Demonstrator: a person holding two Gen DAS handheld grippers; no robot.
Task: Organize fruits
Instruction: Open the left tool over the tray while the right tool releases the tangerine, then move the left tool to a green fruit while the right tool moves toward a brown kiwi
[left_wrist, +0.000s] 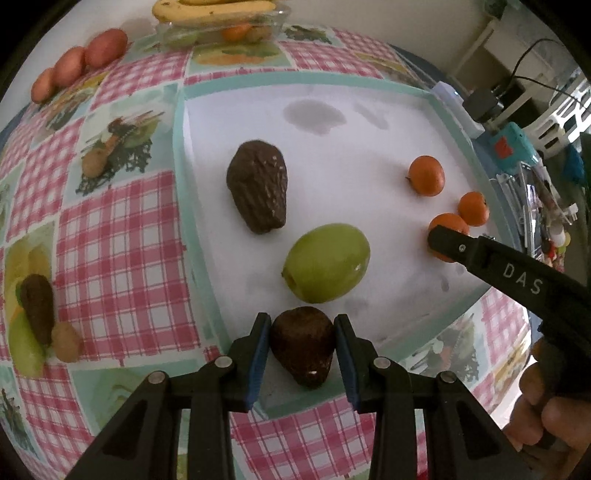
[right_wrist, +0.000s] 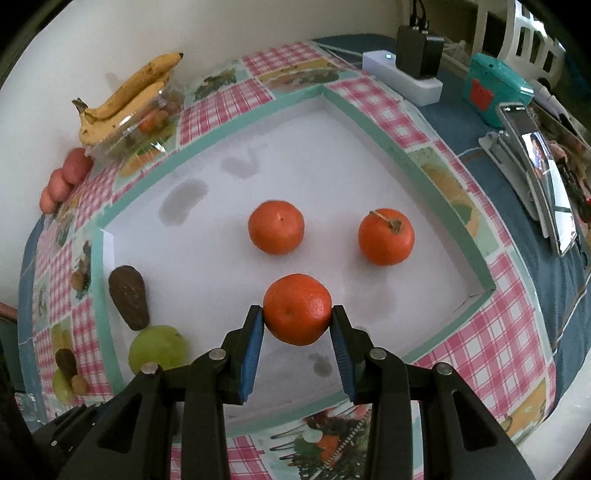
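On the white central panel of the checked tablecloth, dark and green fruit sit toward its left, oranges toward its right, which suggests sorting by kind. At the panel's near-left edge, the left gripper pinches a small dark brown avocado, just beside the round green fruit and the larger wrinkled brown avocado. Toward the panel's near-right side, the right gripper clamps a bright orange mandarin, near two other mandarins, probably to group them.
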